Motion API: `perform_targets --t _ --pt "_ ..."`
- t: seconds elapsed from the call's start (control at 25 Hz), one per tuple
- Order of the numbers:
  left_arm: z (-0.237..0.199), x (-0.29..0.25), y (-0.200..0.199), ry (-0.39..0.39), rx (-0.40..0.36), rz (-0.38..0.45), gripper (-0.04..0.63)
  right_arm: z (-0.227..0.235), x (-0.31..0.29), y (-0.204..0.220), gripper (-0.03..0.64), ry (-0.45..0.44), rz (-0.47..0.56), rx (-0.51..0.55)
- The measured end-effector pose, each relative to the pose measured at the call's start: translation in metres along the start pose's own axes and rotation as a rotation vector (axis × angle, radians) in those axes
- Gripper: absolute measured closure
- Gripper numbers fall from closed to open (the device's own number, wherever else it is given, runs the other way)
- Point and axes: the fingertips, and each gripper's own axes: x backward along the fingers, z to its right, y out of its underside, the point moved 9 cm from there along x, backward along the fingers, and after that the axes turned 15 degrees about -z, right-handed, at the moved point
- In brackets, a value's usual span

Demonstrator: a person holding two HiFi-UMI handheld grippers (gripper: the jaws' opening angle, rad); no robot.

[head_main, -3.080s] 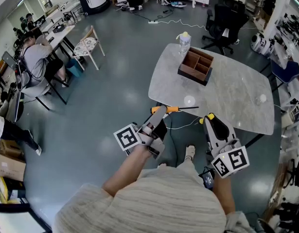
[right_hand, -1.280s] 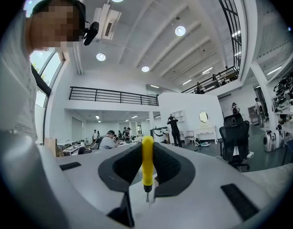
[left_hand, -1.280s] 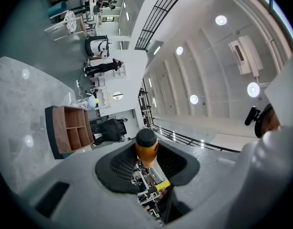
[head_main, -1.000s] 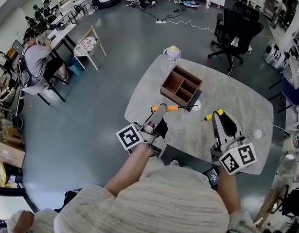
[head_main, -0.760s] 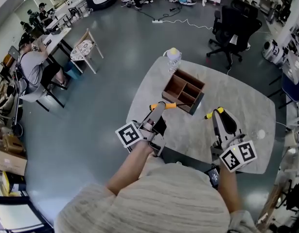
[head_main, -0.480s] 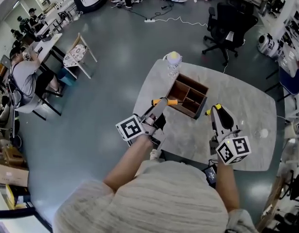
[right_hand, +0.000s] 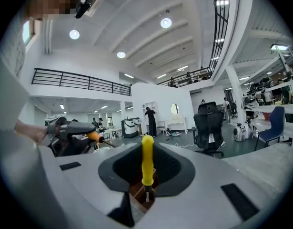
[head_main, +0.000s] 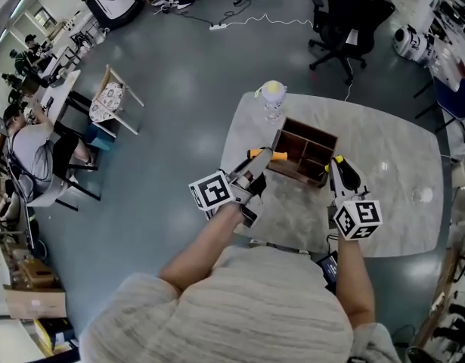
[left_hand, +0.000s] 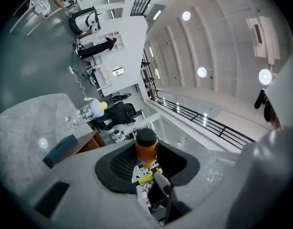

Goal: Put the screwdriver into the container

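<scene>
At the marble table the person now stands right up against the edge. A few seconds back the table lay well ahead, and the wooden container sat far off near the bottle. Both tools have closed in on the box since then, so the carrying looks about over and the drop, I'd judge, is the step in hand. The left gripper has its jaws drawn partway in and clamped on the orange-handled screwdriver. That one lies roughly level, its handle just beside the container's near-left corner. The left gripper view shows the black-capped handle pinched between the pads, with the box off to the left and not beneath it. The right gripper has its jaws pinched narrow on the yellow-handled screwdriver, handle up and tip down. The right gripper view shows wooden compartments straight below the tip, so that one looks lined up. From overhead I can't quite tell whether the orange one's shaft already crosses the rim. Neither screwdriver is inside the container yet.
</scene>
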Motion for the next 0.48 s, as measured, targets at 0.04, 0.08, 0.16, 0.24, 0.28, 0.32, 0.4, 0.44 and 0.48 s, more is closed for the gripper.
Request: perform_targets --t 0.04,0.08,0.16,0.24,0.28,0.32,0.4,0.44,0.48 --pt "-0.004 -0.002 -0.003 0.002 0.003 -0.01 0.46 0.001 -0.006 0.004 0.549 0.012 -0.008 0.0" --pt "-0.007 -0.004 -0.005 0.002 0.003 -0.021 0.46 0.003 -0.011 0.007 0.549 0.024 -0.015 0.0" --pt "-0.014 -0.008 -0.008 0.002 0.009 -0.044 0.46 0.006 -0.02 0.015 0.549 0.048 -0.028 -0.006" --pt "-0.02 -0.013 -0.009 0.006 0.028 -0.065 0.46 0.01 -0.028 0.022 0.549 0.066 -0.042 -0.02" --pt "-0.023 -0.015 -0.01 0.004 0.028 -0.076 0.46 0.013 -0.031 0.026 0.549 0.071 -0.049 -0.03" --pt "-0.026 -0.018 -0.011 -0.001 0.023 -0.087 0.46 0.016 -0.035 0.029 0.549 0.074 -0.056 -0.04" --pt "-0.033 -0.023 -0.013 -0.012 0.009 -0.108 0.46 0.021 -0.041 0.036 0.549 0.074 -0.07 -0.058" --pt "-0.036 -0.026 -0.013 -0.015 0.007 -0.118 0.46 0.022 -0.044 0.04 0.549 0.072 -0.081 -0.065" --pt "-0.038 -0.028 -0.013 -0.016 0.007 -0.127 0.46 0.023 -0.046 0.044 0.549 0.071 -0.094 -0.07"
